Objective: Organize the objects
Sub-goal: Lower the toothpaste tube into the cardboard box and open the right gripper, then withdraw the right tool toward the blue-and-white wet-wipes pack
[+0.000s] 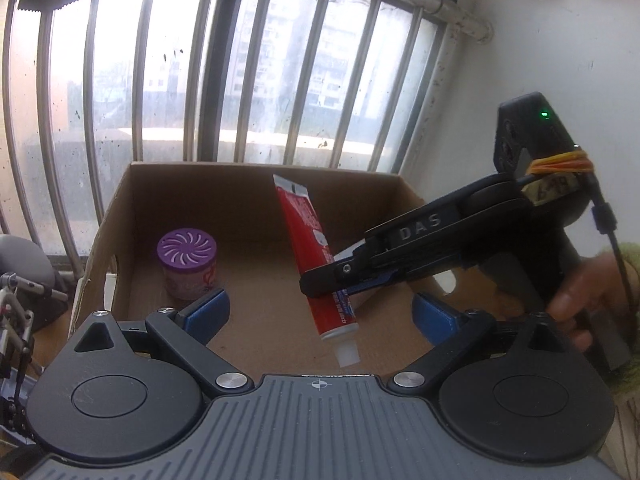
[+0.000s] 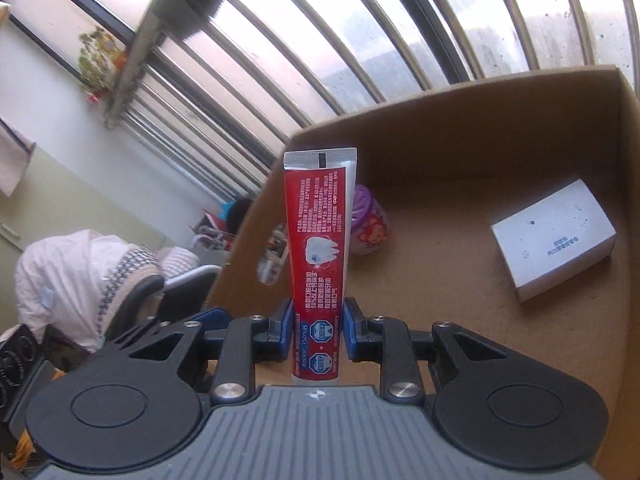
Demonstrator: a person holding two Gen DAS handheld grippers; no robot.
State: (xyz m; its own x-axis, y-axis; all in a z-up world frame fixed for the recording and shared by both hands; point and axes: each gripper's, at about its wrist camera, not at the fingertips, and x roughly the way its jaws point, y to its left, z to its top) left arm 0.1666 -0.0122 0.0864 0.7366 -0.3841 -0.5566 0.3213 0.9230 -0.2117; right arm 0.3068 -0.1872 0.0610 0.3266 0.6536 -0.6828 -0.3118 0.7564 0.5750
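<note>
I'm looking at the barred window (image 1: 240,60) filling the background, and in front of it the open cardboard box (image 1: 256,176) is sitting with its flaps gone and its brown floor showing. My right gripper (image 1: 340,276) is reaching in over the box from the right side, and a hand (image 1: 580,300) is wrapping its handle. My left gripper (image 1: 320,312) is hovering at the box's near edge with its 2 blue fingers (image 1: 212,308) spread wide and nothing between them. In the right wrist view, a white carton (image 2: 554,238) is lying flat on the box floor towards the right wall. The red toothpaste tube (image 2: 318,256) is being pinched by the right gripper's fingers (image 2: 354,328) near its cap end, hanging tilted above the box floor, crimped end up. The purple-lidded jar (image 1: 187,266) is standing upright in the box's far left corner.
</note>
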